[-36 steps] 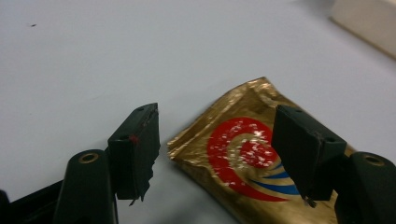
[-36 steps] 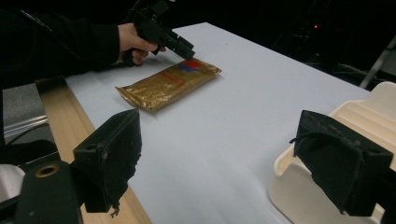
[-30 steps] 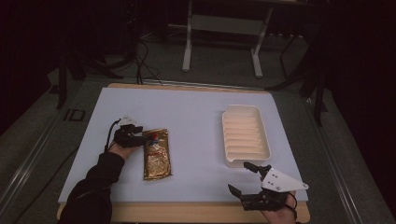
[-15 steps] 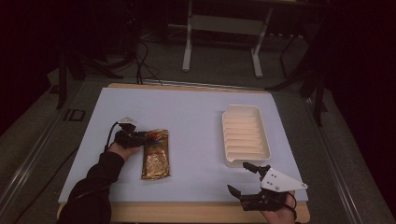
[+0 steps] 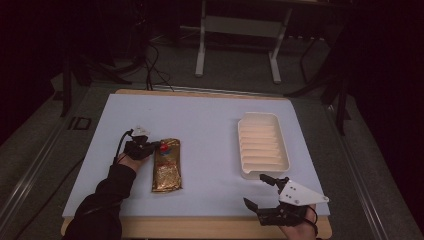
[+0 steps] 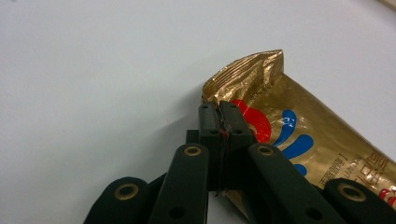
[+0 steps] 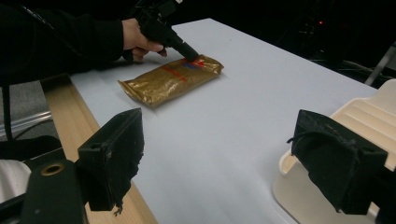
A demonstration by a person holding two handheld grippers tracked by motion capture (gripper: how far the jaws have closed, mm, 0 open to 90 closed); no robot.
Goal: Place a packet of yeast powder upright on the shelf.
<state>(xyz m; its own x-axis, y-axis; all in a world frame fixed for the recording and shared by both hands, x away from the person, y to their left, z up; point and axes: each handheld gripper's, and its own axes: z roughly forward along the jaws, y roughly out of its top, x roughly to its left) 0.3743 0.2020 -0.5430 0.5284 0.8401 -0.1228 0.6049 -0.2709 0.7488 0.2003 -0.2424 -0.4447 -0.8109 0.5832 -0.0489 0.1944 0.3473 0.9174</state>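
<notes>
Evidently the grasp step is in hand: the left tongs (image 6: 219, 122) are clamped on the top corner of the gold packet (image 5: 166, 165), which lies flat on the table (image 5: 210, 125) at about 8 o'clock from its middle. Next likely calls for lifting it toward the white tray (image 5: 262, 145) at 3 o'clock, while the right tongs (image 5: 260, 192) wait spread apart at the near edge.

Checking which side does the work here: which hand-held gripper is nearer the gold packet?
Left. The left hand-held gripper is shut on the gold packet at its top edge; the right hand-held gripper waits open near the table's front edge, beside the white tray.
</notes>
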